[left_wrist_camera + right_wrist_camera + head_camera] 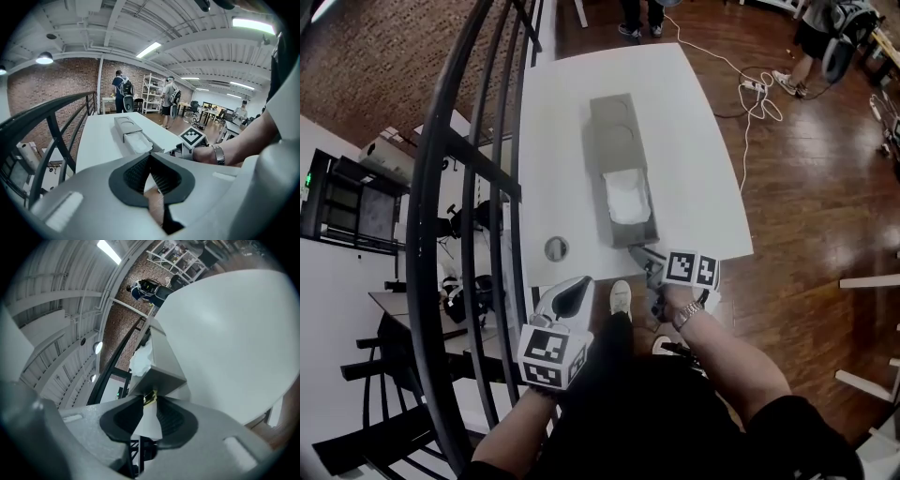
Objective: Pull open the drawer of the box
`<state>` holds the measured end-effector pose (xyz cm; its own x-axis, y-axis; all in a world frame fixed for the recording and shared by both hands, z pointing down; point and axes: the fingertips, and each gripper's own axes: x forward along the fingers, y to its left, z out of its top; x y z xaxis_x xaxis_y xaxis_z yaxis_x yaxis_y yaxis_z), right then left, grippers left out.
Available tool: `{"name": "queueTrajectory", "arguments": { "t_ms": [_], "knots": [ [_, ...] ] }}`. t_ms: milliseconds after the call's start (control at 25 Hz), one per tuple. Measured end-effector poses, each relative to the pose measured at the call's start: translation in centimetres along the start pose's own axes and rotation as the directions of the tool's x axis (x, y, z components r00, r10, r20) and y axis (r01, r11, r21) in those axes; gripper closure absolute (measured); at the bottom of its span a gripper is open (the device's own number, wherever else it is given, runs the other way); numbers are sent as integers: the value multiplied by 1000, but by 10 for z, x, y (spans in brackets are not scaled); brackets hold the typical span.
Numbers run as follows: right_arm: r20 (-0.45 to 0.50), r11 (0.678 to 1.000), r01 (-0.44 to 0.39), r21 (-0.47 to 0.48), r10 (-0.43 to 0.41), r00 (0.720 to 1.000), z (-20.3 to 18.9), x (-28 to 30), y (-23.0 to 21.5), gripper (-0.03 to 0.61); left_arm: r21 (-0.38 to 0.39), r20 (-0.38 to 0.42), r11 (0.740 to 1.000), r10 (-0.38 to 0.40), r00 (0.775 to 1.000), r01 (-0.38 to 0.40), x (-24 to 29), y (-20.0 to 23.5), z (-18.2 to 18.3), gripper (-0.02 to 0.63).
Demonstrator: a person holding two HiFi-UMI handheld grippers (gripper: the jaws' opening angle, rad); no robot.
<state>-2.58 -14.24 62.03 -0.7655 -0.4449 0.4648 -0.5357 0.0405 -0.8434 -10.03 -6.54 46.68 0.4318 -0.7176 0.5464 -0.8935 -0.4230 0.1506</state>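
Hovering off the near edge of the white table, the left gripper has its jaws pressed together on nothing. Just beyond it a small grey disc lies on the tabletop. At centre, the grey box lies lengthwise, its drawer standing out toward the person, with white crumpled material inside. On the right, the right gripper is clamped on the small brass knob at the drawer's front.

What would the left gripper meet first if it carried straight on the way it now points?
Probably the near edge of the white table, beside the open drawer; depth is hard to judge.
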Motion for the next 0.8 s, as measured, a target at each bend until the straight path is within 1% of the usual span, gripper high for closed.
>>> {"name": "queueTrajectory", "arguments": {
  "t_ms": [360, 680, 800],
  "knots": [
    [-11, 1000, 3, -6, -3, 1000, -8, -5, -1, 502, -4, 12, 1000, 14, 1000, -14, -9, -3, -2, 598],
    [-24, 1000, 13, 21, -13, 1000, -19, -6, -7, 494, -7, 15, 1000, 24, 1000, -24, -15, -4, -7, 598],
    [-24, 1000, 17, 15, -17, 1000, -19, -6, -10, 494, -5, 16, 1000, 27, 1000, -27, -17, -5, -8, 598]
  ]
}}
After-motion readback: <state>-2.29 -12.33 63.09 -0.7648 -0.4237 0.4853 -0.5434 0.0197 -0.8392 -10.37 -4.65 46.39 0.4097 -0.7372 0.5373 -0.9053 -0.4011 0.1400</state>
